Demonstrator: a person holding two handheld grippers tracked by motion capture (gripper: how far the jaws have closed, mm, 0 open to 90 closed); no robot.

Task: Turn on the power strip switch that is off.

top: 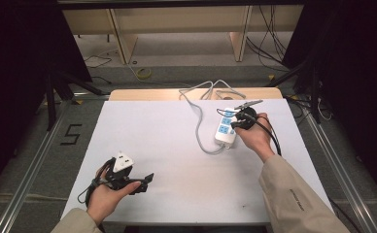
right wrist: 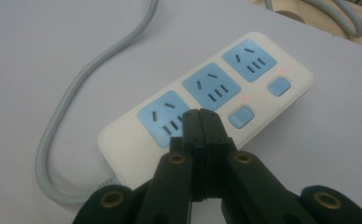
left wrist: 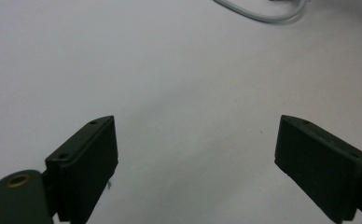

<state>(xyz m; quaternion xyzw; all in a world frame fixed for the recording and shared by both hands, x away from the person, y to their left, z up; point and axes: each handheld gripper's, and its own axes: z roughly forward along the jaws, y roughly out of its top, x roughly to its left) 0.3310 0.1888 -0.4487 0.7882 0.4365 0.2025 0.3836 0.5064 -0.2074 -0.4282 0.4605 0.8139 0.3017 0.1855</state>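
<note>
Sleeves and hands are seen entering at 6 o'clock of the high view. Left tongs (top: 145, 180): held low at about 7 o'clock of the table (top: 167, 160), jaws spread wide apart over bare white surface, nothing between them. Right tongs (top: 235, 124): held at about 2 o'clock, jaws pressed together with nothing clamped; in the right gripper view their tips (right wrist: 201, 122) are placed over the near end of the power strip, at the nearest socket; contact cannot be told. Power strip (right wrist: 207, 100): white, flat on the table at about 1 o'clock, three blue sockets in a row, two blue switches beside them, each with a small red light. Grey cord (top: 198, 131): led from the strip's near end, looped leftward, then run to 12 o'clock past the table's far edge.
</note>
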